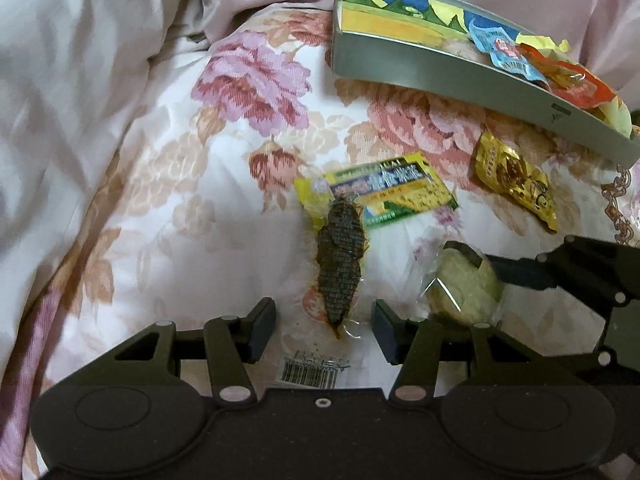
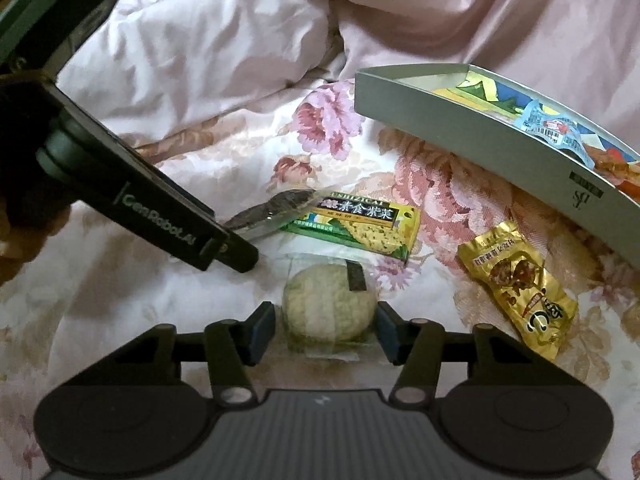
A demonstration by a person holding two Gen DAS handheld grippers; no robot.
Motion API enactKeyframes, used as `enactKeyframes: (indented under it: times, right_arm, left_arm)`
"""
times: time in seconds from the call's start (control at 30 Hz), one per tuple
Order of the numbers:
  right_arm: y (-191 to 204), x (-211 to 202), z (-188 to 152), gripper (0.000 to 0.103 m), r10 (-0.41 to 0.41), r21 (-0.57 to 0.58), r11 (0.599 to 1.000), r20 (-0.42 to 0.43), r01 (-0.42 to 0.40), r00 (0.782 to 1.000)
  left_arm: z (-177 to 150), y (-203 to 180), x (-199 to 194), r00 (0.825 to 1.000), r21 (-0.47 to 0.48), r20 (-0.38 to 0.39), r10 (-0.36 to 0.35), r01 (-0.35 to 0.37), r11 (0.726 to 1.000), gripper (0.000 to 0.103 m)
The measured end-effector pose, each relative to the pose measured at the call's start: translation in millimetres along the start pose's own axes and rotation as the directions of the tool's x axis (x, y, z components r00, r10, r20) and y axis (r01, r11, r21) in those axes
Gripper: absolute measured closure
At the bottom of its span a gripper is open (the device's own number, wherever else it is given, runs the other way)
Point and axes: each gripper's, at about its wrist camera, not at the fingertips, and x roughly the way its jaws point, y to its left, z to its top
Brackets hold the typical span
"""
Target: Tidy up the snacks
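Your left tongs (image 1: 324, 330) stand open over the floral bedspread (image 1: 224, 208), pads clear on both sides of the dark strip snack (image 1: 340, 260) in its clear wrap; the strip's near tip lies between them, untouched. Its far end overlaps the yellow-green packet (image 1: 388, 192).

Your right tongs (image 2: 326, 330) bracket the round pale cake (image 2: 330, 308) in clear wrap. The pads sit just beside its sides, but whether they press on the wrap or stand a hair off it cannot be told.

The gold packet (image 2: 520, 284) lies to the right on the bedspread, near the tray's wall. The grey tray (image 2: 460, 144) rests behind, at the upper right, already holding a blue packet (image 2: 548, 130) and an orange-red one (image 1: 576, 80). Pink bedding (image 2: 440, 12) is bunched up behind it all.
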Motion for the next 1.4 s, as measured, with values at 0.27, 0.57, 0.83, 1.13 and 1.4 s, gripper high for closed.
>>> enactKeyframes:
  times: [0.27,0.57,0.83,1.13,1.4]
  right_arm:
    - [-2.8,-15.4,-6.4,0.049,0.015,-0.065,0.998,-0.066,-0.02,0.998]
    - [-12.0,-24.7,-13.9,0.036,0.033,-0.042,0.998,-0.091,-0.037,0.995]
    - [-16.2,-21.6,-15.6,0.023,0.035,-0.001,0.999,-0.067,-0.035,0.997]
    - [-17.8,-18.1,-16.4,0.021,0.001,0.009,1.0,-0.046,-0.001,0.999]
    - [-12.5,-18.7,-18.3,0.031,0.007,-0.005,1.0,-0.036,-0.007,0.999]
  left_arm:
    - [-18.7,-17.5,-14.2,1.0,0.004,-0.013,-0.011,0.011,1.0,0.048]
    - [-24.6,-23.0,-14.4,0.999,0.038,0.032,0.006,-0.008,0.999,0.042]
    - [-26.6,-27.3,-9.6,0.997,0.078,0.079,0.009,-0.015,0.997,0.034]
    - [-32.7,-26.9,-5.2,0.994,0.135,0.099,0.036,-0.049,0.99,0.042]
    - [-35.3,-36.1,-6.9,0.993,0.16,0.104,0.053,-0.069,0.985,0.051]
